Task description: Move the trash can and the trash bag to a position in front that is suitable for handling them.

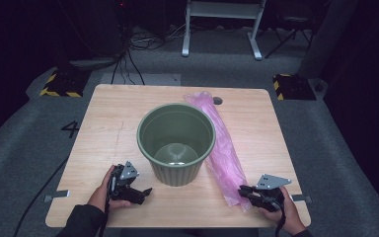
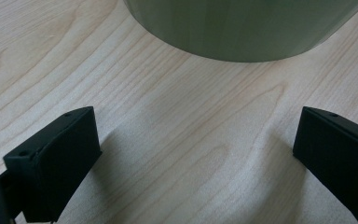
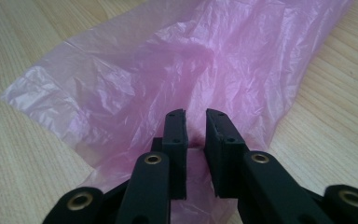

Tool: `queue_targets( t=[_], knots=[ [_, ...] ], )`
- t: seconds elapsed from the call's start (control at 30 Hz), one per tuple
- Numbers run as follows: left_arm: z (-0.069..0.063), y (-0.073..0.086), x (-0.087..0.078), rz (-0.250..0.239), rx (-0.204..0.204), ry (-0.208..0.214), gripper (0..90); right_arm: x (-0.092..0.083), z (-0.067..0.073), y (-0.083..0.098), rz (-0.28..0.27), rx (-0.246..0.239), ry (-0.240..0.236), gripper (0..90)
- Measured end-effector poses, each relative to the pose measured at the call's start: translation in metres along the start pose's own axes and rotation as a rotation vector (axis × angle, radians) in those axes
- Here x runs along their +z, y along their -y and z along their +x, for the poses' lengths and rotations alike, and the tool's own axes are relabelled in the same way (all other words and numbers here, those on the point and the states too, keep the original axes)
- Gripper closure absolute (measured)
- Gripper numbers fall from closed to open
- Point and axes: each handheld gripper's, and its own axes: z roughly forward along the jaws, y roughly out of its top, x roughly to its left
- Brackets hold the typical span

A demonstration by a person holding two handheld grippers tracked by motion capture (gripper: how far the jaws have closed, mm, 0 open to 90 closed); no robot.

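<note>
An empty olive-green plastic pot [image 1: 176, 143] stands upright in the middle of the wooden table [image 1: 113, 113]. A long pink plastic bag [image 1: 222, 148] lies flat to its right, running from the far edge toward me. My right gripper [image 1: 242, 190] is at the bag's near end. In the right gripper view its jaws [image 3: 196, 114] stand almost together, with a crumpled fold of the pink bag [image 3: 168, 70] pinched between them. My left gripper [image 1: 145, 192] rests low at the pot's near left, open wide [image 2: 196, 126] with bare wood between its fingers and the pot's base [image 2: 242, 28] just ahead.
A small cable hole [image 1: 217, 100] sits near the table's far edge by the bag's far end. Grey carpet surrounds the table, with cables [image 1: 128, 54], a white stand [image 1: 222, 29] and yellow-black striped blocks [image 1: 59, 86] beyond the far edge.
</note>
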Motion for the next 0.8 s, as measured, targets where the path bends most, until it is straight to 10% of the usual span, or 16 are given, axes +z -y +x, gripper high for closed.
queue_targets(
  t=[0.8],
  knots=[
    [-0.005,-0.03,0.028,0.004,0.035,0.021,0.0,0.008,0.018,-0.007,0.007,-0.032,-0.046,78.4]
  ],
)
